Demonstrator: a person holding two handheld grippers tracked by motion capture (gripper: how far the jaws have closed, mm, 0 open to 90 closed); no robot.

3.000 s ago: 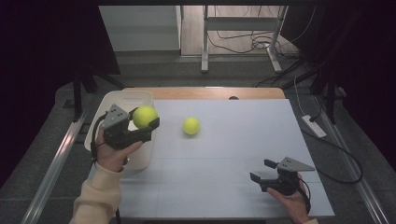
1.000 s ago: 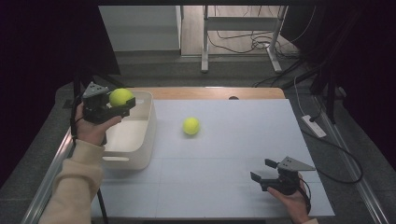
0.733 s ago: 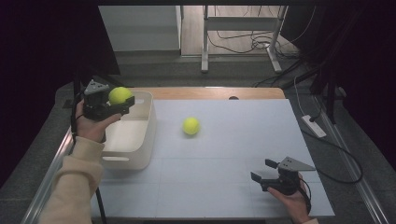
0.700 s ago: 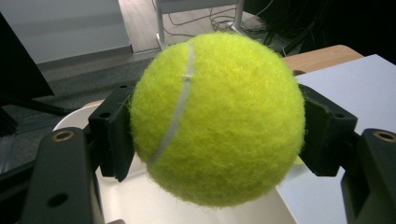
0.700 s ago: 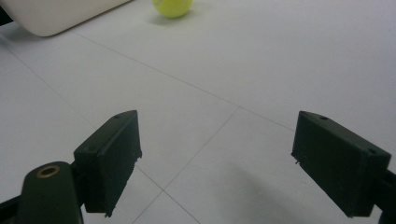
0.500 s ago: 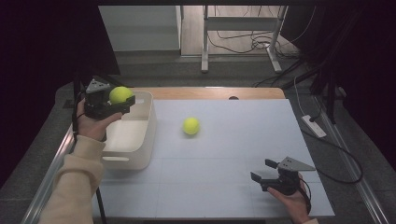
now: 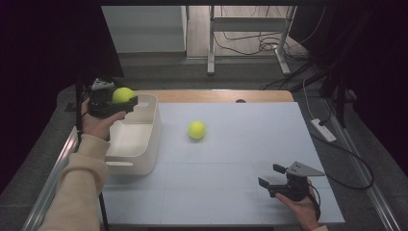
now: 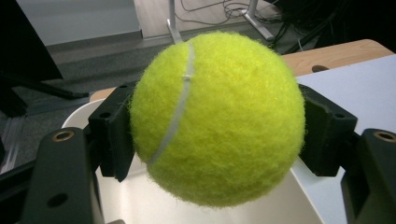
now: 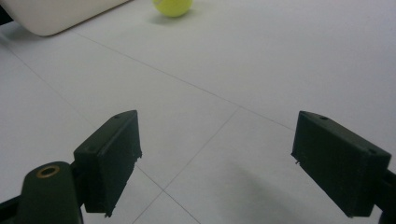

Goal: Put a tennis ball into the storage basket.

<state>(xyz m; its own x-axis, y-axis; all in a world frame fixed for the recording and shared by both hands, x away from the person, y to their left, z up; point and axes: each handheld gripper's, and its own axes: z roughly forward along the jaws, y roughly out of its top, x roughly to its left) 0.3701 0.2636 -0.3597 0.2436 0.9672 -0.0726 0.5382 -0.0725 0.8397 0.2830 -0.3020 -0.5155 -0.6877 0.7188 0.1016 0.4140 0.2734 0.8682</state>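
Pinching a tennis ball [image 7: 123, 95], the left claw [image 7: 118, 101] hangs over the white bin's [image 7: 144, 144] far end. Right claw [image 7: 272, 177] rests spread, well apart from the bin.

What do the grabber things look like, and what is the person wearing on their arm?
Both are black. The left gripper has two blocky black jaws with small brass-coloured rings on its arms. The right gripper carries a grey three-cornered plate on top, and a thin dark cable runs by its wrist. The left arm wears a cream sleeve.
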